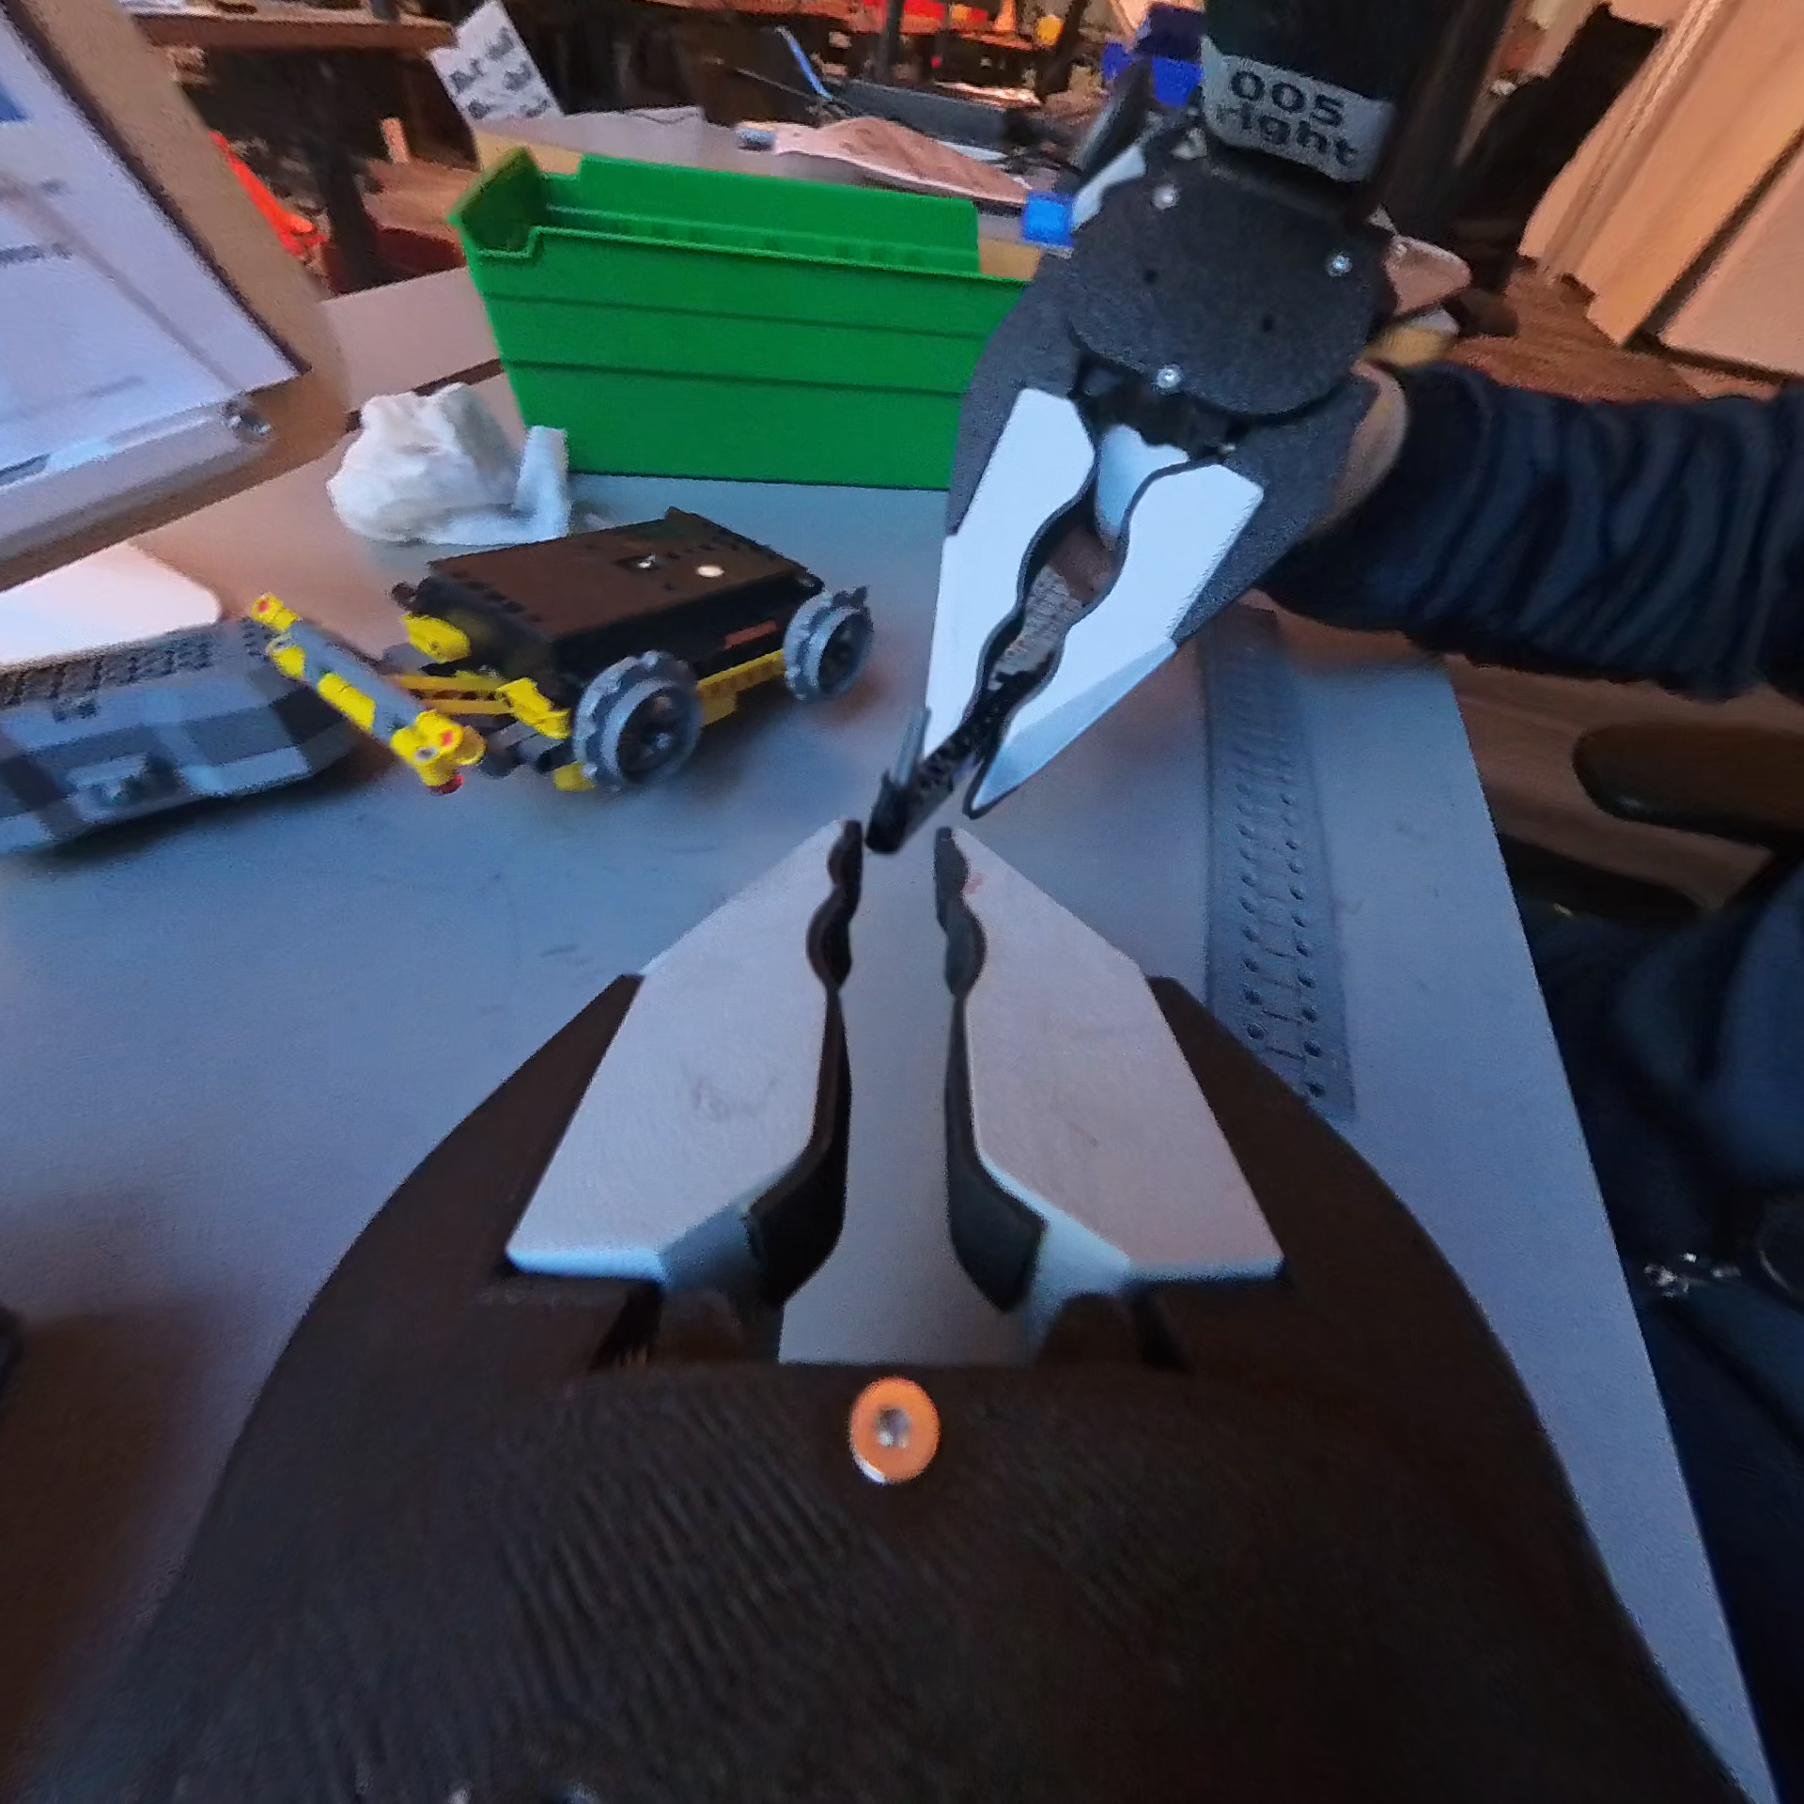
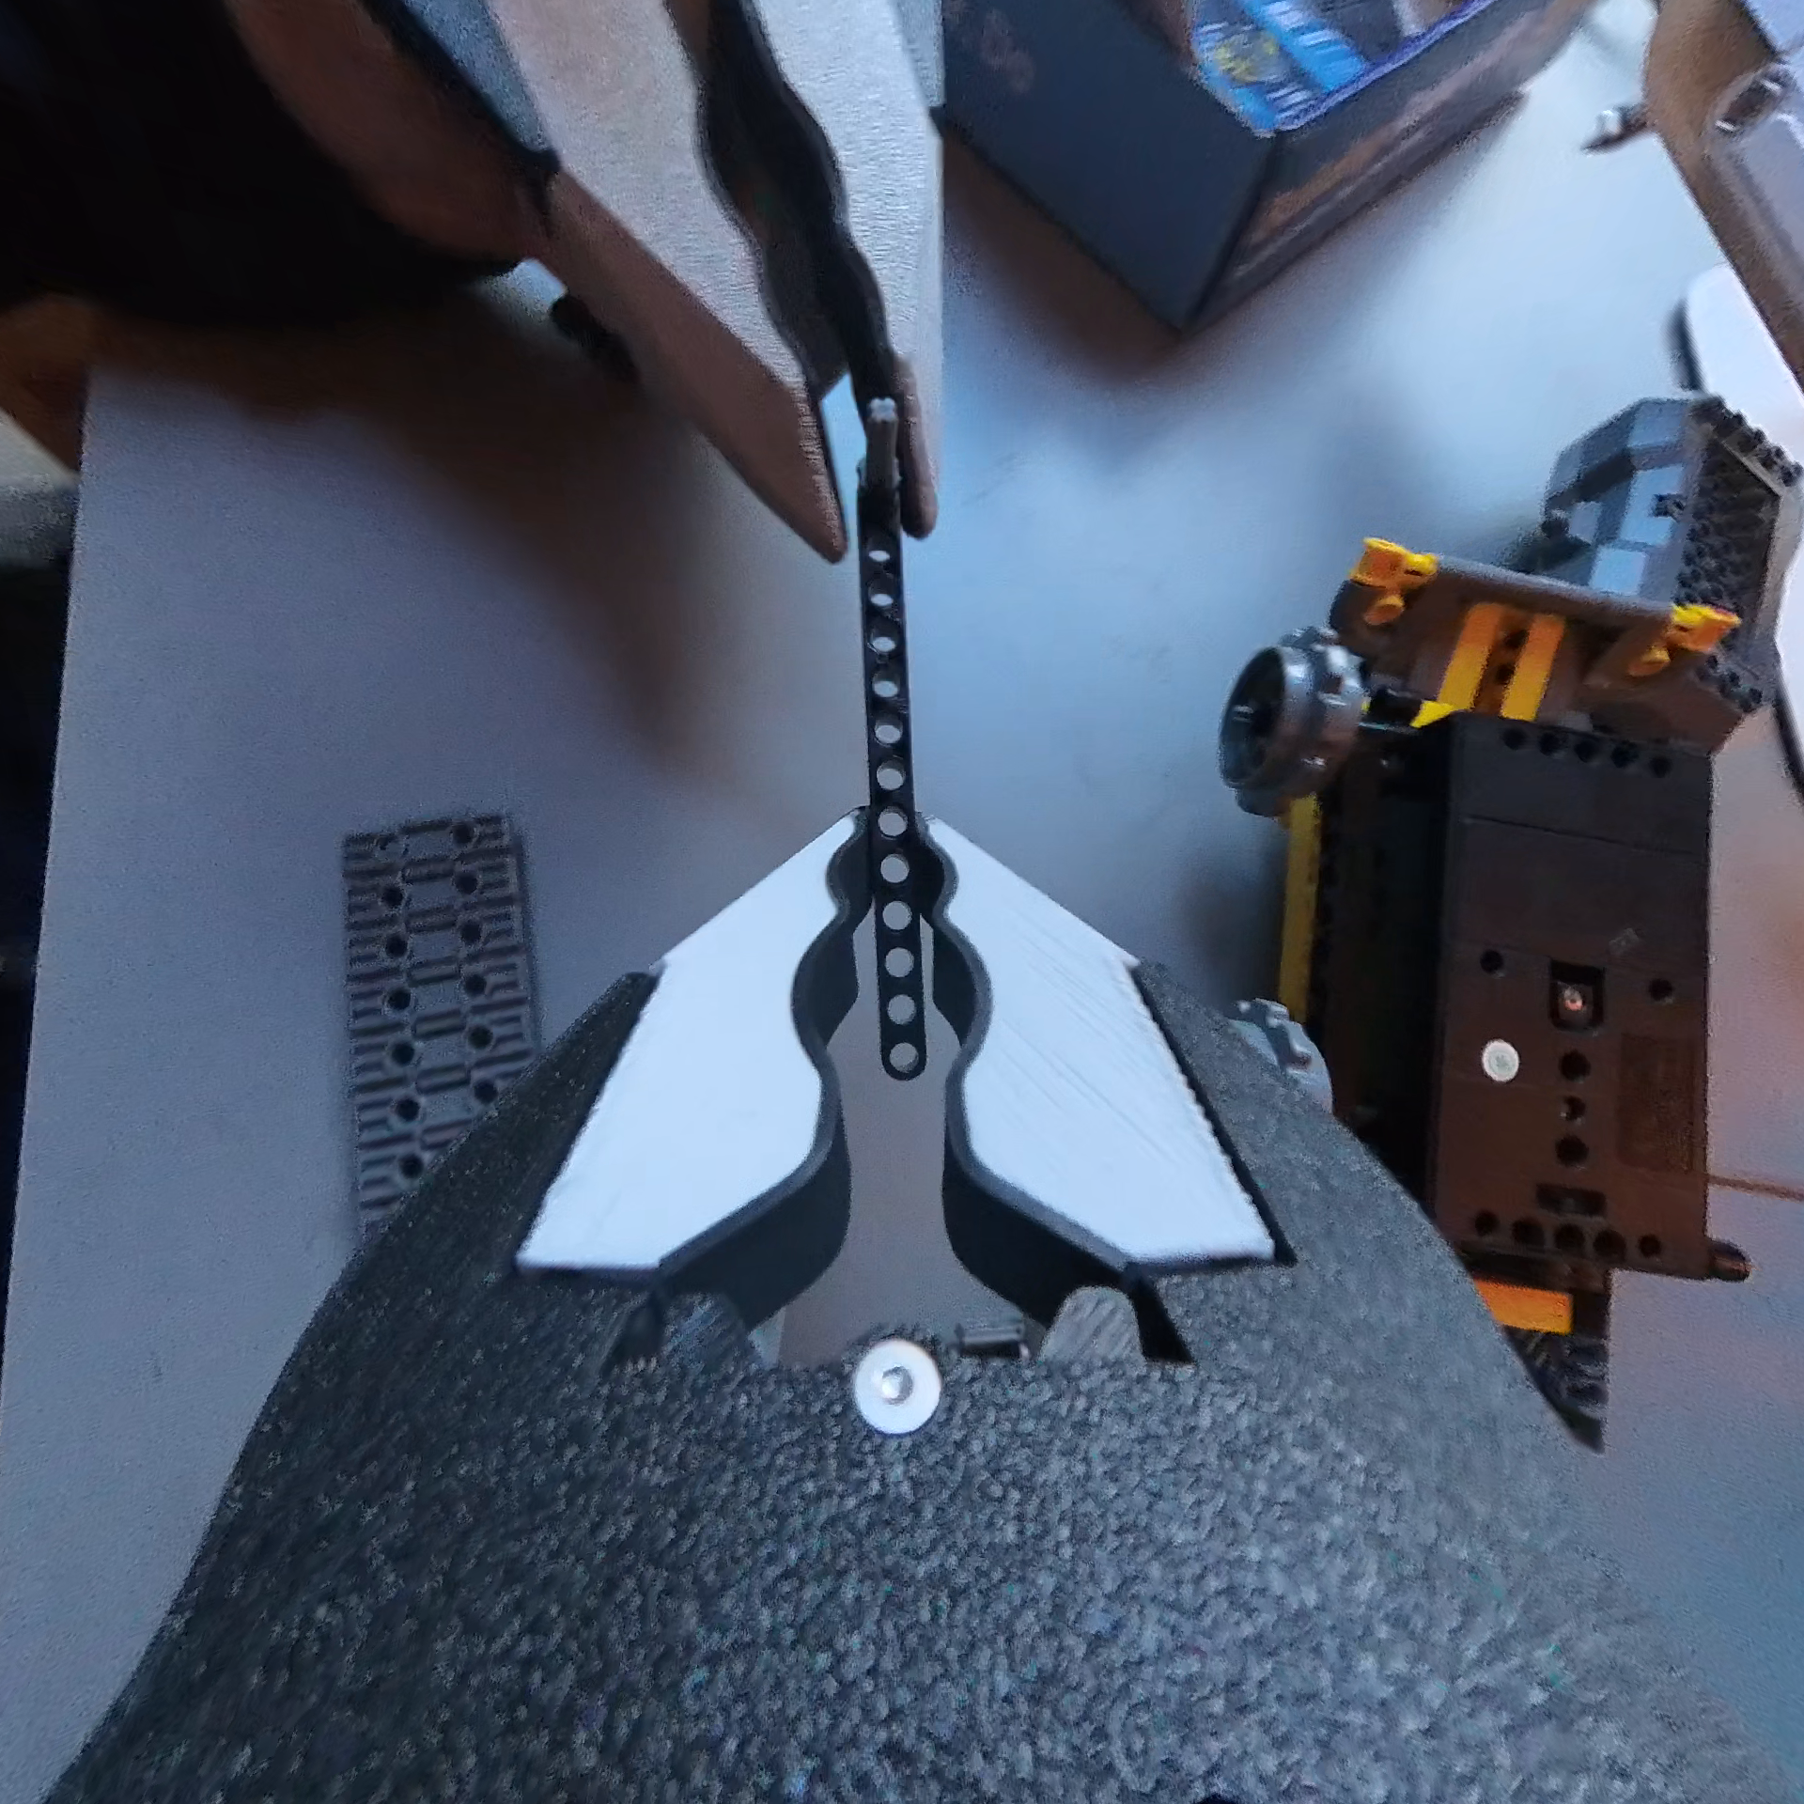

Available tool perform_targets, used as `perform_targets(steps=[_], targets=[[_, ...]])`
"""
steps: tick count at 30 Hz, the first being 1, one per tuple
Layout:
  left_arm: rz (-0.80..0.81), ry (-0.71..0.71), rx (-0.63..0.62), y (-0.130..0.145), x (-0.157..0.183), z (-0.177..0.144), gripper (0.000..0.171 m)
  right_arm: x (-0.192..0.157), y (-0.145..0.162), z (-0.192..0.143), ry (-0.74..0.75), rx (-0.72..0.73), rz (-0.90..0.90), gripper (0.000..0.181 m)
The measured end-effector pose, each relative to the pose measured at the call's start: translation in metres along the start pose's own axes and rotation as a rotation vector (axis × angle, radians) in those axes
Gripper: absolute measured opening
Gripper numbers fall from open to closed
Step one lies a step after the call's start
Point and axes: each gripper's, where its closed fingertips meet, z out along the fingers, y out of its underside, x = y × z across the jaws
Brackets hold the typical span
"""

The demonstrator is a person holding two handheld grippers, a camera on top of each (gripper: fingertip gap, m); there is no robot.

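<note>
My right gripper point(image 2: 892, 818) is shut on a long black beam with holes point(image 2: 886, 683) and holds it above the grey table point(image 2: 244, 635). In the left wrist view it point(image 1: 962, 776) comes down from the upper right, and the beam point(image 1: 903, 800) points at my left gripper point(image 1: 896, 841). A short grey pin point(image 1: 913, 737) sticks out near the beam's far end. My left gripper's jaws stand a narrow gap apart, with the beam's end at their tips. In the right wrist view the left gripper point(image 2: 869, 488) straddles that end and the pin point(image 2: 883, 430).
A black and yellow toy vehicle with grey wheels point(image 1: 625, 635) point(image 2: 1523, 976) stands on the table. A grey brick-built part point(image 1: 146, 722), a white crumpled cloth point(image 1: 439, 469) and a green bin point(image 1: 722, 332) lie behind it. A grey perforated plate point(image 1: 1269, 879) point(image 2: 439, 1005) lies flat. A dark box point(image 2: 1171, 146) stands nearby. Across from one pair of fingers to the other is roughly 5 cm.
</note>
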Motion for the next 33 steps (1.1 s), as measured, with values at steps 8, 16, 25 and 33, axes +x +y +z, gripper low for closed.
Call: perform_targets(steps=[8, 16, 25, 33], targets=[[-0.096, -0.013, -0.018, 0.004, -0.010, 0.002, 0.028, -0.009, -0.011, 0.008, -0.122, 0.127, 0.216, 0.003], [-0.124, 0.008, 0.030, -0.004, -0.006, 0.008, 0.021, -0.010, -0.019, 0.018, -0.090, 0.191, 0.282, 0.003], [-0.119, 0.148, 0.152, -0.025, 0.016, 0.002, 0.008, -0.022, -0.032, 0.011, -0.179, 0.297, 0.272, 0.005], [-0.062, 0.087, 0.174, -0.031, 0.013, -0.001, 0.006, -0.007, -0.038, -0.011, -0.070, 0.375, 0.138, 0.026]])
